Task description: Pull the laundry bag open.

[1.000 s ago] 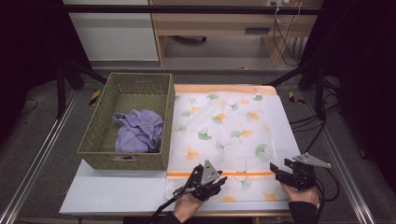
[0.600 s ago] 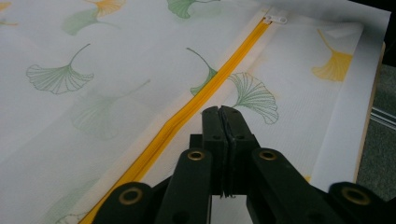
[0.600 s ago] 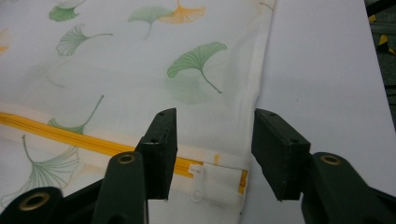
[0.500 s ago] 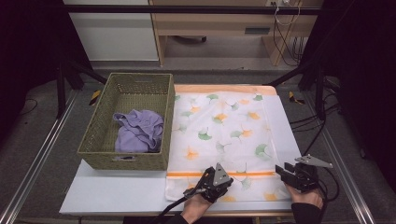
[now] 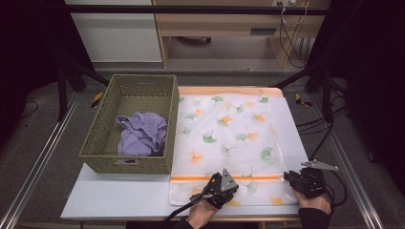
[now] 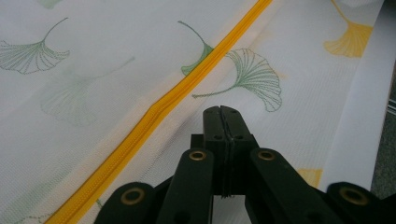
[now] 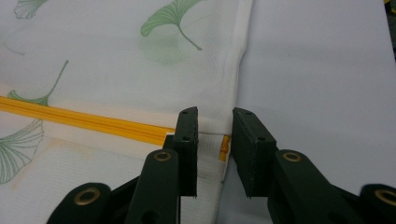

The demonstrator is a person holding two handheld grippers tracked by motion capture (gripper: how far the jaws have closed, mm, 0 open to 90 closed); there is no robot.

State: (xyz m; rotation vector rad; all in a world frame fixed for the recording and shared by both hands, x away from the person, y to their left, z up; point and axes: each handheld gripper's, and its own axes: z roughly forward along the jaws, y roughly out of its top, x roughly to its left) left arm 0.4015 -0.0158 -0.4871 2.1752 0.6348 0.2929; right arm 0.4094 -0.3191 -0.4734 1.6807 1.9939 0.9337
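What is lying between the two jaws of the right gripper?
In the right gripper view, the right gripper has the end of the orange zipper and the laundry bag edge between its jaws, which have just been closing.

From my seat the table [image 5: 119, 195] is evenly lit from above, surroundings dark; close-up jaws look soft, perhaps slightly out of focus.

One mesh bag [image 5: 229, 138] lies flat on the desk [image 5: 119, 198], printed with green and orange leaves and crossed by one orange zip [image 5: 258, 178]. One woven basket [image 5: 102, 138] stands beside it on the desk. In the basket lies one purple cloth [image 5: 141, 134]. Two tongs are in view at the near edge: the left tongs [image 5: 213, 187] and the right tongs [image 5: 288, 177], each held by one hand.
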